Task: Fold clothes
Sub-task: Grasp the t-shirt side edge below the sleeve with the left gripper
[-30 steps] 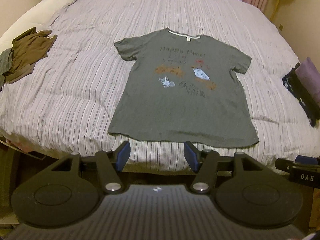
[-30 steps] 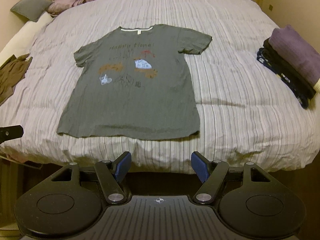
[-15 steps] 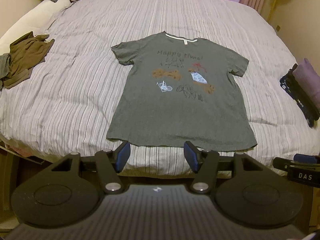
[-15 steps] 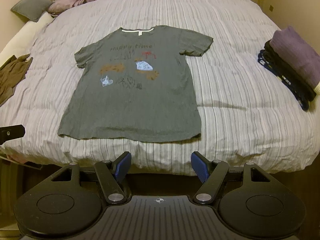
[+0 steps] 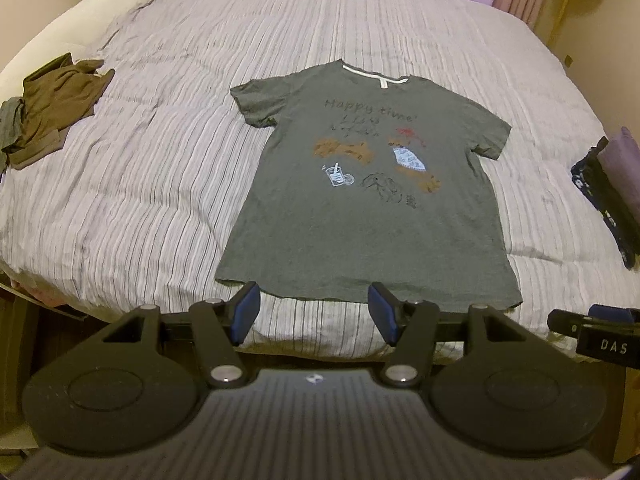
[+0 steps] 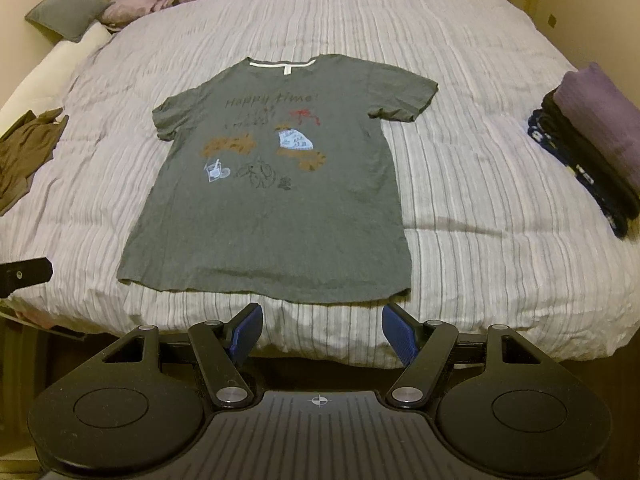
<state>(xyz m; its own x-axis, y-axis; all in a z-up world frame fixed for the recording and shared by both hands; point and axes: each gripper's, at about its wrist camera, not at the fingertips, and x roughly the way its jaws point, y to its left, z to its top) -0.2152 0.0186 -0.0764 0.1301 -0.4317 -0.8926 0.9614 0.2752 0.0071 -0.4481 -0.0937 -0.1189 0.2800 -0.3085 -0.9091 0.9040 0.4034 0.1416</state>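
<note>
A grey T-shirt [image 5: 360,200] with "Happy time" and small drawings printed on it lies flat and face up on the striped bedspread [image 5: 140,184], collar away from me, hem toward me. My left gripper [image 5: 314,304] hovers open just before the hem, nothing between its blue pads. In the right wrist view the same T-shirt [image 6: 272,200] is spread out, and my right gripper [image 6: 322,322] stands open over the bed's near edge, just short of the hem's right part. The tip of the right gripper [image 5: 592,330] shows at the right of the left wrist view.
A crumpled brown garment [image 5: 56,100] lies at the bed's left side. A stack of folded clothes [image 6: 592,136], purple on top of dark ones, sits at the right edge. Pillows [image 6: 68,10] and a pink cloth lie at the far left corner. Curtains hang behind the bed.
Both grippers have edged forward toward the shirt, so the hem now sits closer to the fingertips. The jaws kept the same width. The shirt has not moved.
</note>
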